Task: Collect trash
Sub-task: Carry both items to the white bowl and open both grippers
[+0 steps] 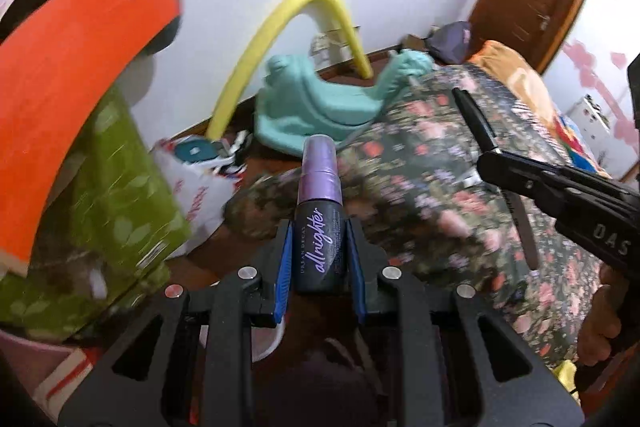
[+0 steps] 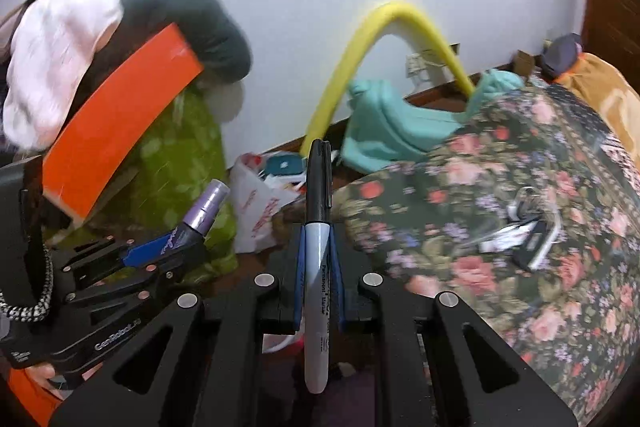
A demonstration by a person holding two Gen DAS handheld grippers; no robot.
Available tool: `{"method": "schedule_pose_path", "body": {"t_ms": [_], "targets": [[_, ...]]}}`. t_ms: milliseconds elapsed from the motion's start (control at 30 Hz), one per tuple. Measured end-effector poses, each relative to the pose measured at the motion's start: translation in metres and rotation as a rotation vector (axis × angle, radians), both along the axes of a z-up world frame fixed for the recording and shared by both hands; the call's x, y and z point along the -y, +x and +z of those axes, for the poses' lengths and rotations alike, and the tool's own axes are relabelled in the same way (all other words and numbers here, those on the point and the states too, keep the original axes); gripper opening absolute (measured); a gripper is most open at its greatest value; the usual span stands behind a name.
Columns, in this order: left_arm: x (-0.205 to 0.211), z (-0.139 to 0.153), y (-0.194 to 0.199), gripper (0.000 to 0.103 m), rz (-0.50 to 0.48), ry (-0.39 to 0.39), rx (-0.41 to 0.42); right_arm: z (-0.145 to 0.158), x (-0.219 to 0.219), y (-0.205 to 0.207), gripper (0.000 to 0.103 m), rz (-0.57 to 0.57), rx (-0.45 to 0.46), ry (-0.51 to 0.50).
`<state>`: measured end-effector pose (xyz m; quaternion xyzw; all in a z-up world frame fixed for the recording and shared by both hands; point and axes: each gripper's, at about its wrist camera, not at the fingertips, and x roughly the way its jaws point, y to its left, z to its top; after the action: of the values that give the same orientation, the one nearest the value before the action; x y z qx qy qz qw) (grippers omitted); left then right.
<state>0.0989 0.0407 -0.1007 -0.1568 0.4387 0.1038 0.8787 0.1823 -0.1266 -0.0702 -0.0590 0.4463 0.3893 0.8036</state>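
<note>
The left gripper (image 1: 318, 247) pinches an upright setting spray bottle (image 1: 318, 215). The right gripper (image 2: 318, 267) clamps a permanent marker (image 2: 317, 267), beside the floral blanket's (image 2: 500, 227) edge.

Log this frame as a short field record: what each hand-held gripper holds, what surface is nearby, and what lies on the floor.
left hand-held gripper: shut on spray bottle, purple cap pointing away
right hand-held gripper: shut on permanent marker, capped, black cap pointing away
nearby surface: floral bedcover, keys lying on it
floor: white plastic bag by the wall
image quality: motion blur
</note>
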Motion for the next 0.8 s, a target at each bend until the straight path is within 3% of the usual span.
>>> {"method": "schedule_pose_path", "body": {"t_ms": [533, 633, 700, 800], "targets": [[-0.078, -0.095, -0.053, 0.025, 0.156, -0.081, -0.201, -0.076, -0.109, -0.046, 0.011, 0.207, -0.124, -0.135], [-0.082, -0.113, -0.055, 0.025, 0.144, -0.060, -0.244, -0.094, -0.127, -0.052, 0.011, 0.239, -0.164, -0.164], [-0.084, -0.126, -0.057, 0.025, 0.136, -0.113, -0.267, -0.107, -0.137, -0.055, 0.011, 0.257, -0.201, -0.180], [-0.084, -0.144, -0.060, 0.025, 0.134, -0.118, -0.306, -0.123, -0.149, -0.058, 0.011, 0.271, -0.237, -0.205]]}}
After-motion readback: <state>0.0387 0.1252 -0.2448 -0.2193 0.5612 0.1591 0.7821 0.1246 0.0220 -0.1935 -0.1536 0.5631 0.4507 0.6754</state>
